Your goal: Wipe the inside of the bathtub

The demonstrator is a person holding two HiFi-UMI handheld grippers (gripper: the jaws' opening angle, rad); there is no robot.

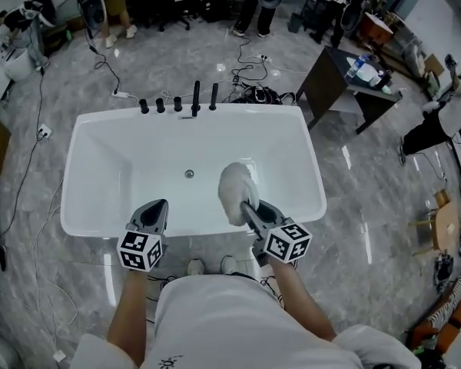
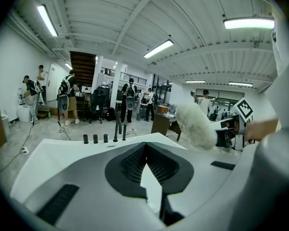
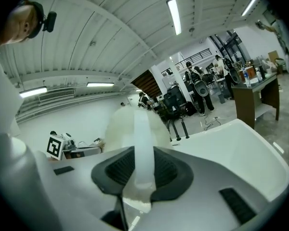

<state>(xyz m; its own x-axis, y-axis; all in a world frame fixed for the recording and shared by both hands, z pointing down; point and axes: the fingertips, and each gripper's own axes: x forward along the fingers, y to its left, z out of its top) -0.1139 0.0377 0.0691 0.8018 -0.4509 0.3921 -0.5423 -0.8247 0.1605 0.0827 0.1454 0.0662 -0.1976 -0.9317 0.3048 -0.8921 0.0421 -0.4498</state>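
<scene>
Gripping a fluffy white duster (image 1: pixel 235 189) by its pale handle, the right gripper (image 1: pixel 250 211) holds it over the bathtub (image 1: pixel 74 177). The duster's long axis runs straight out ahead of the jaws, towards the taps (image 1: pixel 178 103). The left gripper (image 1: pixel 155 211) is clenched and empty alongside.

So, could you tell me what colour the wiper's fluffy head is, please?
The wiper has a white fluffy head, clearest in the head view.

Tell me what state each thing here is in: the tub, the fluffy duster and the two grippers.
bathtub: empty, no water showing.
taps: upright on the far rim, nothing running.
duster: gripped by its handle, fluffy head raised over the tub's near side.
left gripper: shut, holding nothing.
right gripper: shut on the duster's handle.
</scene>
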